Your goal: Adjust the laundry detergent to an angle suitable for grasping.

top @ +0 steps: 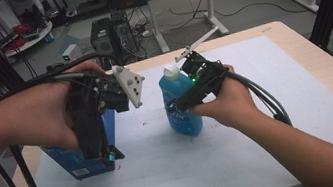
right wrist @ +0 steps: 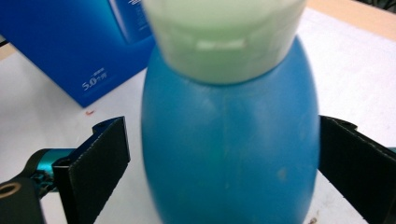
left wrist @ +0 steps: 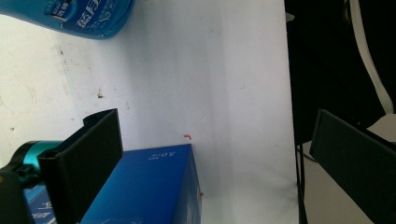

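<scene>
Between the spread fingers of the right gripper (right wrist: pixel 219 163) stands the blue bottle (right wrist: pixel 229 140), not yet grasped; the left gripper (left wrist: pixel 210 154), fingers also released, straddles the blue box (left wrist: pixel 149 186) on the worktop (top: pixel 260 124), apparently to steady it

Light wood table (top: pixel 324 73), white sheet (top: pixel 177 173) covering most of its top, a few small dark and red specks on the sheet. Blue bottle (top: pixel 180 105) stands upright on the sheet, between the right gripper's (top: pixel 193 90) spread jaws. Blue box (top: pixel 86 159) stands on the sheet directly below the left gripper (top: pixel 97 134), tilted, near the sheet's left edge.
</scene>
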The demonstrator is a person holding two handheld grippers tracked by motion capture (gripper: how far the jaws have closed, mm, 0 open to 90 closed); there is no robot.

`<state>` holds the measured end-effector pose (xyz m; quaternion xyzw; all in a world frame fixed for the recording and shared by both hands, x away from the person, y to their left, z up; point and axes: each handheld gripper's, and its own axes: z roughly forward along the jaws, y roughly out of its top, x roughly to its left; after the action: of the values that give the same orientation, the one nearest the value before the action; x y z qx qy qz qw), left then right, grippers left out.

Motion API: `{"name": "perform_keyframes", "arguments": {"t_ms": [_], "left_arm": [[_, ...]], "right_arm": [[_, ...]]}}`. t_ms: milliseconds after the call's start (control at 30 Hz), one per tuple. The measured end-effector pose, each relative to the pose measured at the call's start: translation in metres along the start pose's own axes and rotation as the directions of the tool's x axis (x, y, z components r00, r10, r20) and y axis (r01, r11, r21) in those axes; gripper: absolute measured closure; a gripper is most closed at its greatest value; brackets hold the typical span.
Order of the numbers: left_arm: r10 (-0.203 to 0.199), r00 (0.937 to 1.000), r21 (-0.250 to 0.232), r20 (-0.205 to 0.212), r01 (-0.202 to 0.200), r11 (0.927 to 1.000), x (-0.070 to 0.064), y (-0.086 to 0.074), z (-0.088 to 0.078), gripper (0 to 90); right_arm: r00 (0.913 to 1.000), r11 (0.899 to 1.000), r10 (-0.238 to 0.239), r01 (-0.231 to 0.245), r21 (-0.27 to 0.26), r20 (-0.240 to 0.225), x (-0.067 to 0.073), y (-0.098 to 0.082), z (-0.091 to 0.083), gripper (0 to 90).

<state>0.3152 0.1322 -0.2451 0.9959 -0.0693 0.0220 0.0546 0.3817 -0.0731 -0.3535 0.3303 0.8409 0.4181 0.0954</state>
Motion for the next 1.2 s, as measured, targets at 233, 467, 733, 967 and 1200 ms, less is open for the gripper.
{"name": "perform_keyframes", "arguments": {"t_ms": [233,467,733,967,1200], "left_arm": [[-0.005,1.0000,-0.003,0.003,0.005,1.0000,0.0009,0.0000,0.0000,2.5],[-0.004,0.9999,0.000,0.009,0.004,1.0000,0.0028,0.0002,0.0023,2.5],[-0.005,0.9999,0.008,0.012,0.005,1.0000,0.0040,0.0014,0.0030,2.5],[-0.009,0.9999,0.008,0.014,0.009,0.9999,0.0046,0.0009,0.0035,2.5],[-0.001,0.9999,0.008,0.013,0.001,1.0000,0.0044,0.0016,0.0041,2.5]], "right_arm": [[0.9999,1.000,0.008,-0.007,-0.014,0.011,-0.0015,0.0000,0.0052,3.8],[0.9998,1.000,0.001,-0.001,-0.021,0.018,0.0013,-0.0020,0.0108,4.6],[1.0000,0.999,0.002,-0.002,-0.047,0.008,-0.0005,-0.0013,0.0103,13.1],[0.9997,0.999,-0.008,0.009,-0.041,0.024,0.0003,-0.0015,0.0109,14.9],[0.9992,0.999,-0.017,0.019,-0.048,0.036,0.0010,-0.0012,0.0105,17.1]]}}
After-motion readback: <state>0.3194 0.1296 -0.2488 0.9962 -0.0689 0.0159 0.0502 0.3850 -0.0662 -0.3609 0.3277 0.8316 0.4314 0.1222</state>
